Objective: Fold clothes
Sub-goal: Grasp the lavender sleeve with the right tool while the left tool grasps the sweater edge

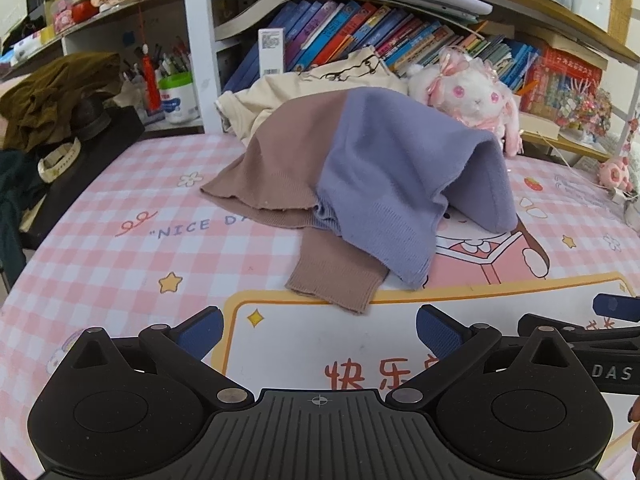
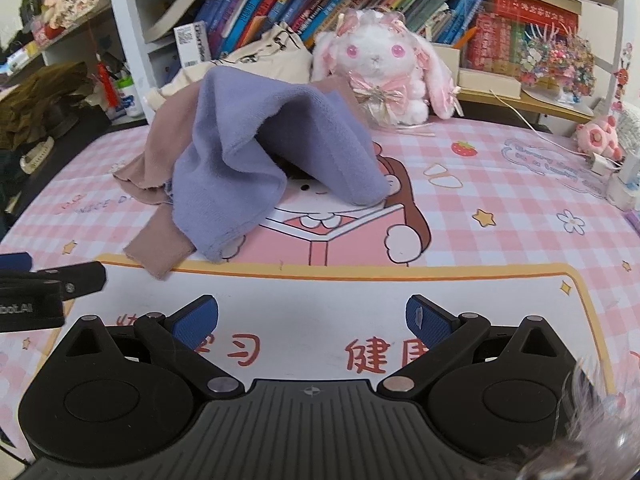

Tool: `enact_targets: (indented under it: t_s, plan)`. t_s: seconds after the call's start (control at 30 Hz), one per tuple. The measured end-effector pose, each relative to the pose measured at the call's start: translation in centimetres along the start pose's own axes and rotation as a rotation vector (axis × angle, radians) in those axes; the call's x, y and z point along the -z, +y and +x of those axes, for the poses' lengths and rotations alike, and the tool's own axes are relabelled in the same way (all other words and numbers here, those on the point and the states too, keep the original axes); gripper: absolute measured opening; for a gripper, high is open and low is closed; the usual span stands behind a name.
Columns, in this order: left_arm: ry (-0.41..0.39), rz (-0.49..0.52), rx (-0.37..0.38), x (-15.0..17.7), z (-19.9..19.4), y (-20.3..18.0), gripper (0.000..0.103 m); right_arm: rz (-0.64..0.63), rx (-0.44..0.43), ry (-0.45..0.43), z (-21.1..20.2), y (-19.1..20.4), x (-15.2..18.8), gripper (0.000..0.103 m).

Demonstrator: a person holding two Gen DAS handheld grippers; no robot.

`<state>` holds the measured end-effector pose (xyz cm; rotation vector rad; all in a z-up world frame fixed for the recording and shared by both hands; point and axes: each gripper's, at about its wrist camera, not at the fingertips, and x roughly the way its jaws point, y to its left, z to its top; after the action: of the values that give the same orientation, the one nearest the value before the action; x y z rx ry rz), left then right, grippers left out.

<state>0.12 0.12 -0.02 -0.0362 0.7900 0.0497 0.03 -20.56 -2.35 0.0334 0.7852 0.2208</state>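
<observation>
A knit garment lies in a heap on the pink checked mat, part purple [image 1: 392, 168] [image 2: 256, 136], part dusty brown [image 1: 280, 160] [image 2: 168, 128]. One brown sleeve cuff [image 1: 336, 284] [image 2: 156, 248] trails toward me. My left gripper [image 1: 320, 330] hovers open just short of that cuff, nothing between its blue pads. My right gripper [image 2: 312, 320] is open too, over the white panel of the mat, to the right of the cuff. Each gripper shows at the edge of the other's view.
A white-and-pink plush rabbit [image 1: 468, 96] [image 2: 380, 64] sits behind the garment, beside a cream cloth [image 1: 312, 84]. Bookshelves [image 1: 360, 28] fill the back. Olive fabric [image 1: 52, 92] and dark items crowd the left edge. A small pink toy [image 2: 600, 136] and a cable lie far right.
</observation>
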Motion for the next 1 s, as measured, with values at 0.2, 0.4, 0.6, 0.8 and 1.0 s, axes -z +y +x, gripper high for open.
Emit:
enact_targets:
  t_s: [0.2,0.4,0.6,0.8,1.0]
  plan:
    - [-0.03,0.074,-0.064,0.4,0.0,-1.8,0.103,0.012,-0.03,-0.009,-0.1,-1.1,-0.1,0.101]
    - [-0.081,0.189,-0.077,-0.6,1.0,-4.9,0.103,0.093,-0.042,-0.018,-0.1,-4.0,-0.3,0.102]
    - [-0.134,0.302,-0.085,-1.7,2.1,-8.0,0.103,0.279,-0.065,-0.041,-0.2,-8.3,-0.3,0.101]
    - [-0.172,0.391,-0.129,-4.5,7.3,-12.3,0.103,0.462,-0.13,-0.018,-0.4,-12.5,-0.1,0.098]
    - [-0.126,0.396,-0.241,-7.3,12.5,-14.0,0.101,0.677,-0.31,0.015,-1.3,-15.8,-0.1,0.091]
